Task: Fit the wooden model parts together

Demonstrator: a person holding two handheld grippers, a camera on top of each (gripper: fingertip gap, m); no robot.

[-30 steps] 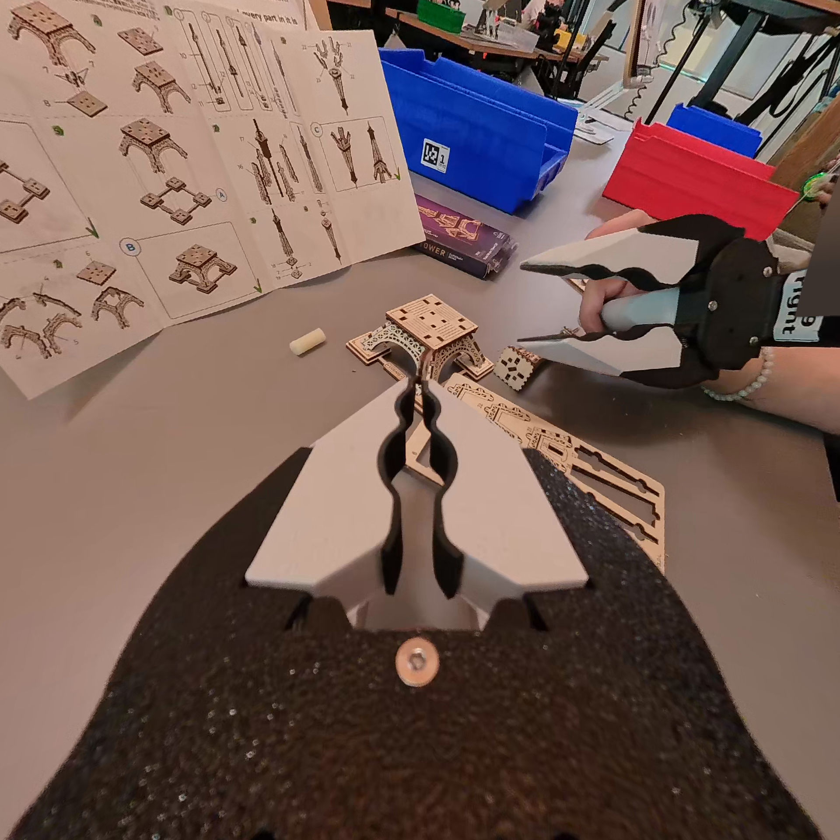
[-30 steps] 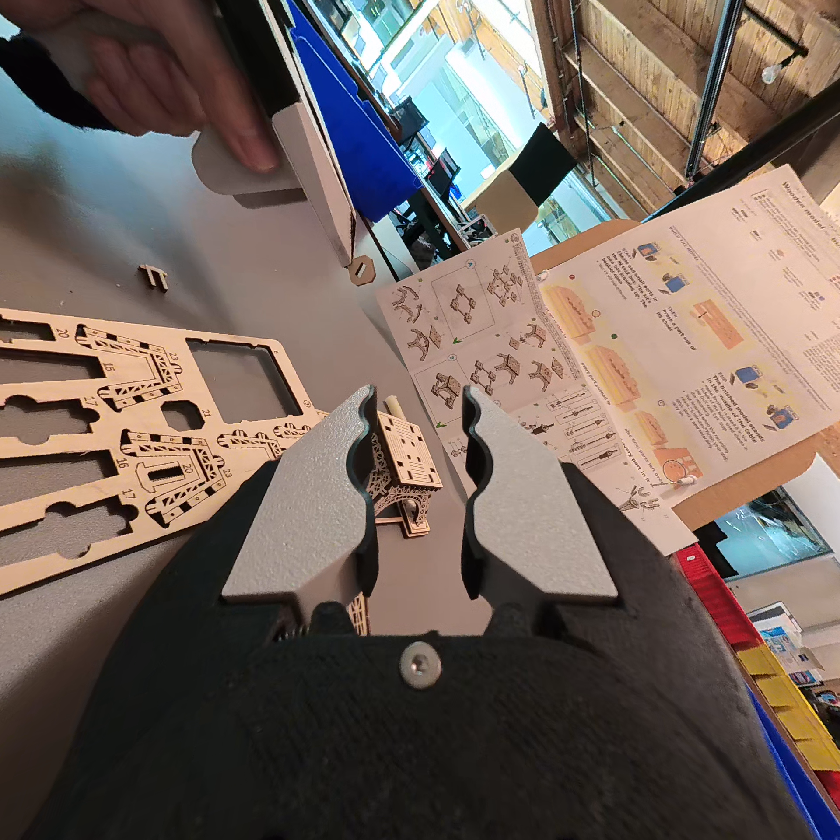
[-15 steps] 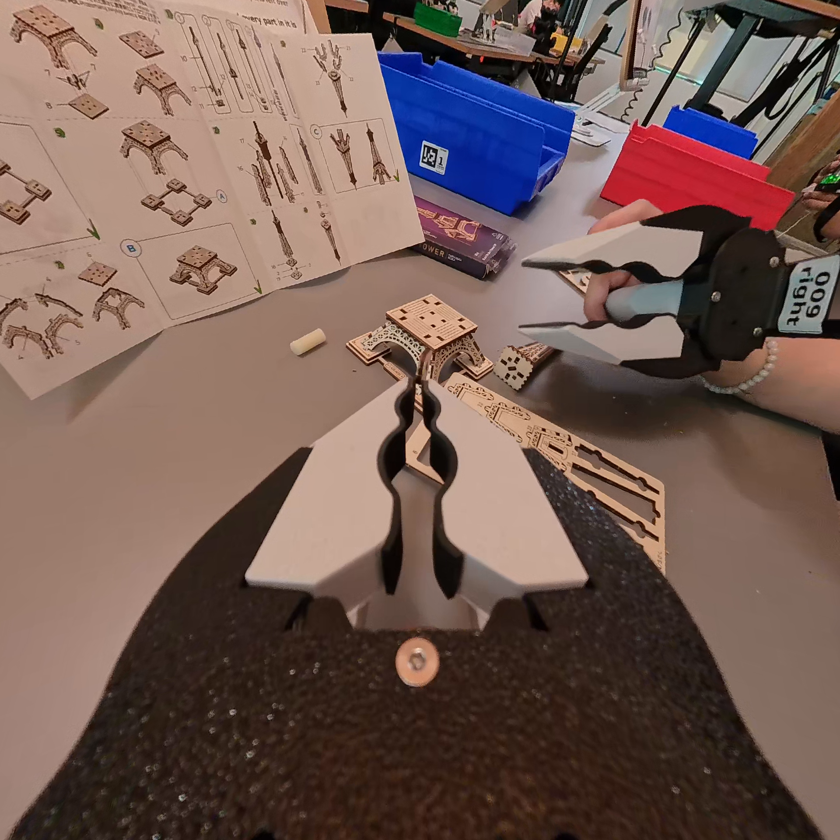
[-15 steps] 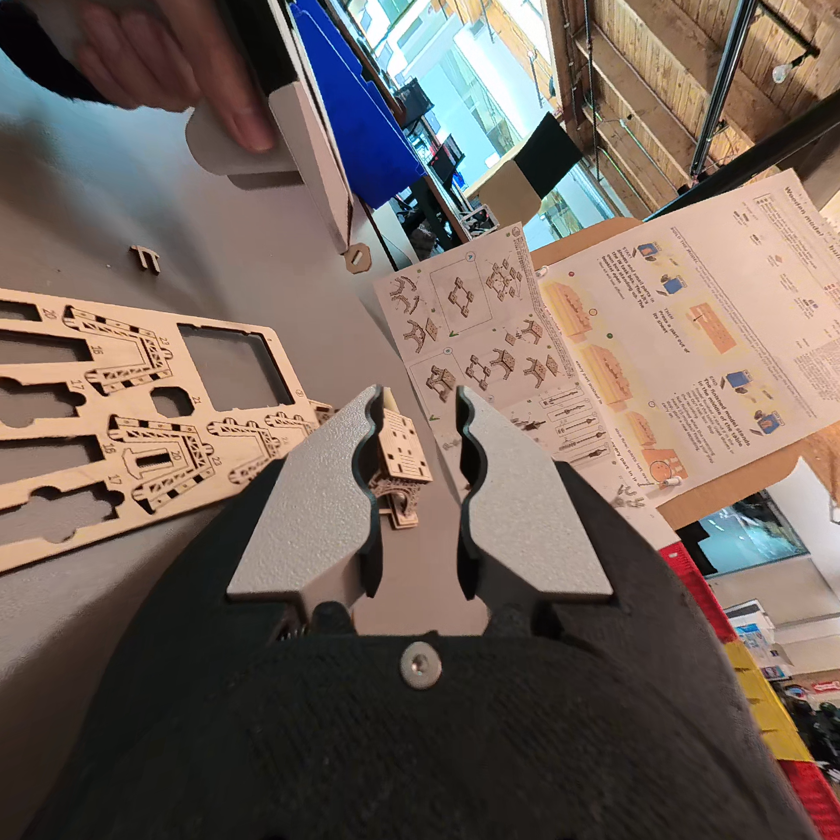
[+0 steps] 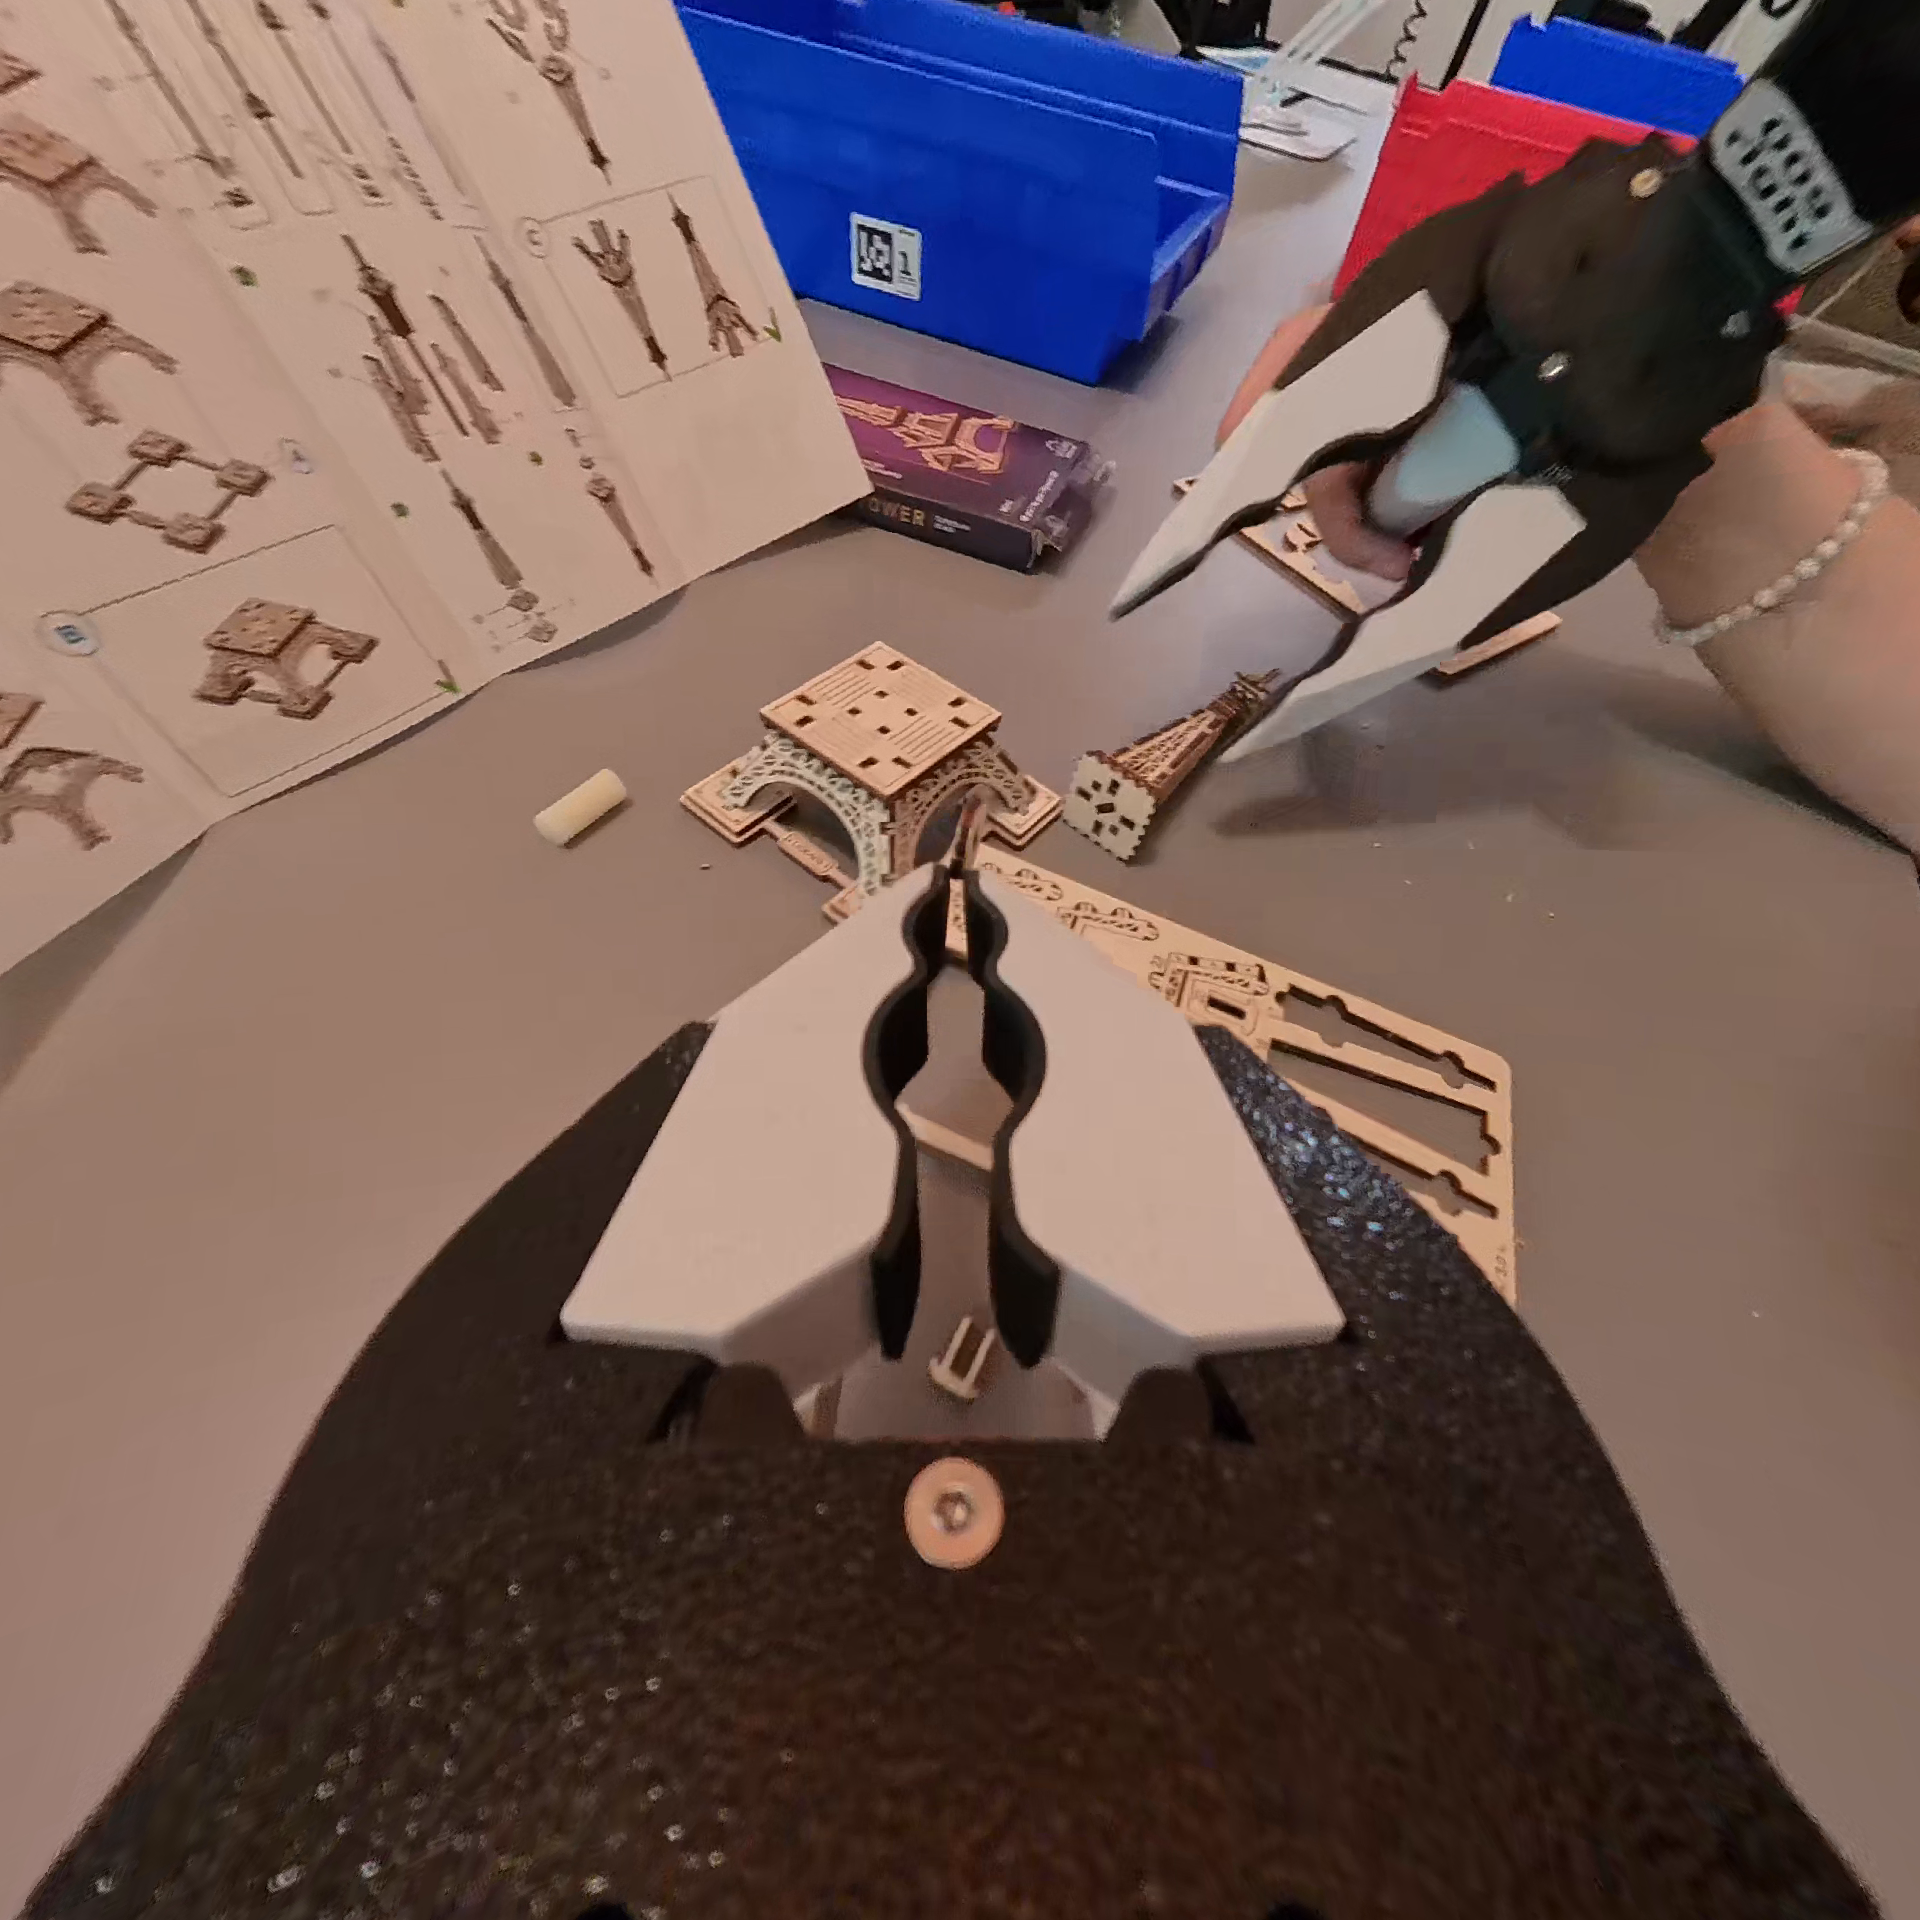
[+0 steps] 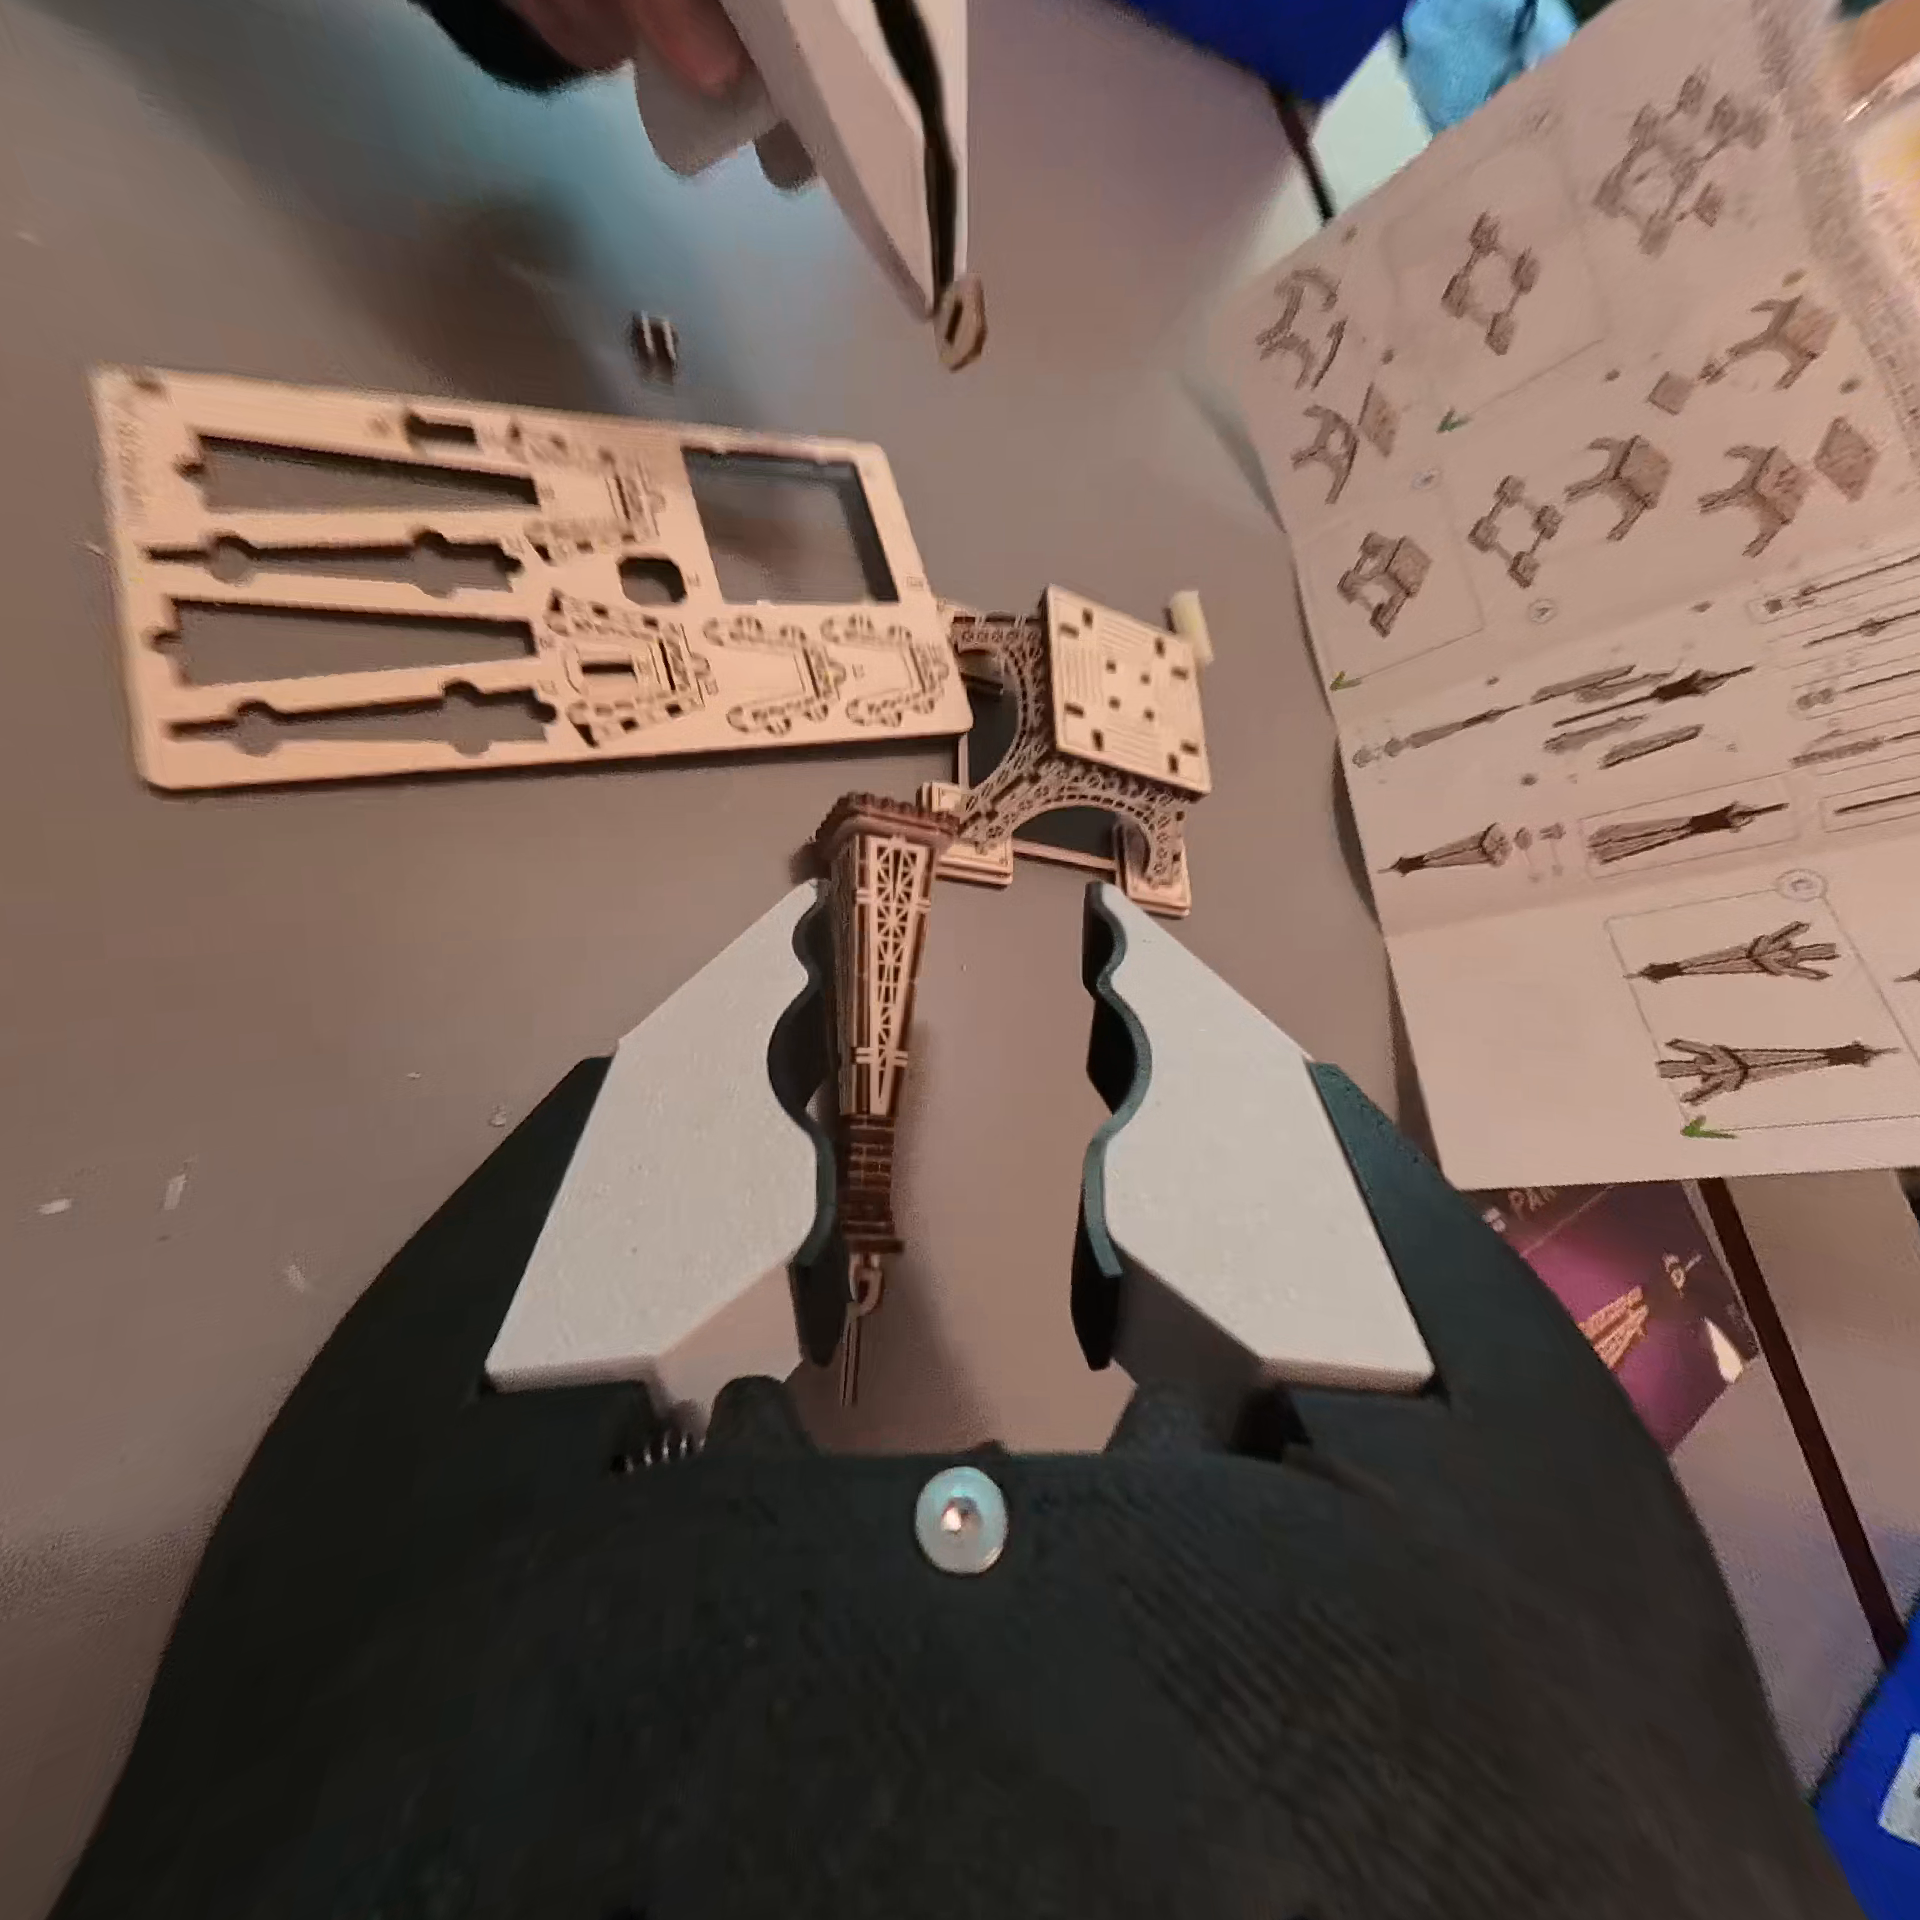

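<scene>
The wooden tower base stands on the grey table; it also shows in the right wrist view. The tower's upper section lies on its side just right of the base. My right gripper is open and tilted down over this section, which lies between the jaws against the left finger. My left gripper is shut on a small flat wooden piece and hovers just short of the base. The right gripper also shows in the left wrist view.
A punched-out wooden parts sheet lies beside the base. The instruction sheet is at the left, with a purple box, a blue bin and a red bin behind. A small cream cylinder and a loose wooden bit lie on the table. The tips of one gripper are about 12 cm away from the tips of the other.
My right gripper has tipped downward and dropped over the lying upper section, which now sits between its jaws. My left gripper has hardly moved and stays shut on its piece.
</scene>
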